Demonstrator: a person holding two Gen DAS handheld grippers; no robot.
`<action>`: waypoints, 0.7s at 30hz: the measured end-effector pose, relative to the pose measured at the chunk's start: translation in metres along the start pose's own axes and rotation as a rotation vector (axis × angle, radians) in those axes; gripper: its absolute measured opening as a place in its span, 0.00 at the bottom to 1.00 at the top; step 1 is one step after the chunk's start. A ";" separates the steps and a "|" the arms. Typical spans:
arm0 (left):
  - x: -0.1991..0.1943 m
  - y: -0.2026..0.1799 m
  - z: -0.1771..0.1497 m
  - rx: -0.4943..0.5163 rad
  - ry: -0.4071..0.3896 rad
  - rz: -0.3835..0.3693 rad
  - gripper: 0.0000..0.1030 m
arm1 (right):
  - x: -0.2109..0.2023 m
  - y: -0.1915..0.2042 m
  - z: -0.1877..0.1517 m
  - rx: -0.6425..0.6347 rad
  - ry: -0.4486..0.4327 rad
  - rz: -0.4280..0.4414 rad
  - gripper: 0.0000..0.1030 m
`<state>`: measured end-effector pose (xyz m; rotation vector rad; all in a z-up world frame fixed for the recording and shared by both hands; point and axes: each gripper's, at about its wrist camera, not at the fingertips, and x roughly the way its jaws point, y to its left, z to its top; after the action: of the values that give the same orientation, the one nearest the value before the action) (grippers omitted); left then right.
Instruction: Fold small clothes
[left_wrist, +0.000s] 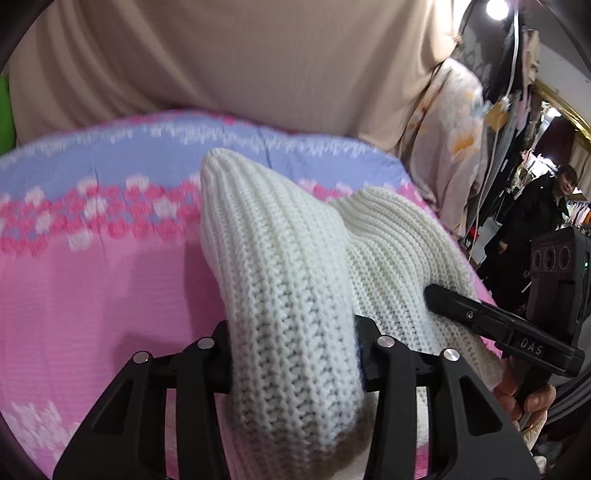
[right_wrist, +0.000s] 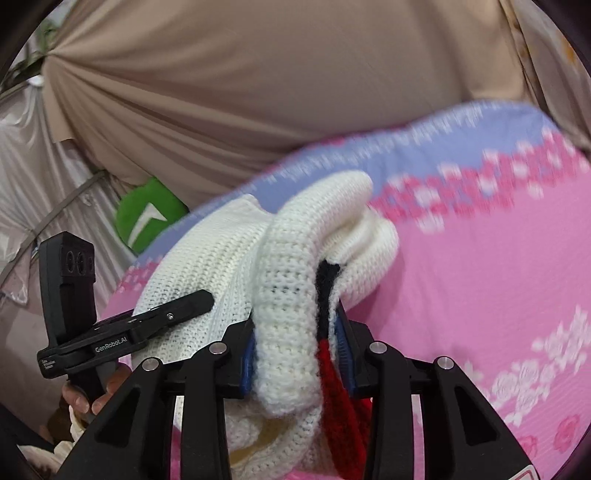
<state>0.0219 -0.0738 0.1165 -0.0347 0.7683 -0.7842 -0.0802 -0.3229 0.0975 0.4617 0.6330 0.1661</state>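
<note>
Left hand-held gripper (left_wrist: 293, 354) clamped on white knit sweater (left_wrist: 280, 258); right hand-held gripper (right_wrist: 297, 350) clamped on it too. Only right view shows red/black trim (right_wrist: 327, 354). Pink bedsheet (left_wrist: 92, 280) underneath.

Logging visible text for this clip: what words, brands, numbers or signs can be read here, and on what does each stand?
"DAS": on the side of the right claw, seen from the left wrist view.
"GenRobot.AI": on the side of the left claw, seen from the right wrist view.
Small print below "GenRobot.AI" on the same body: too small to read.
White mark on the green object: a shape, no legible letters.
White knit sweater: no text visible.
</note>
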 end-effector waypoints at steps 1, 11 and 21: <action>-0.012 0.000 0.007 0.014 -0.031 0.005 0.41 | -0.006 0.012 0.010 -0.031 -0.029 0.015 0.34; -0.054 0.072 0.071 0.045 -0.216 0.179 0.57 | 0.080 0.062 0.084 -0.066 -0.072 0.126 0.43; -0.019 0.169 0.014 -0.136 -0.109 0.361 0.52 | 0.141 0.032 0.043 -0.006 0.049 -0.068 0.24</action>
<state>0.1272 0.0568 0.0878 -0.0585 0.6974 -0.3839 0.0578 -0.2698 0.0673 0.4308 0.6957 0.1148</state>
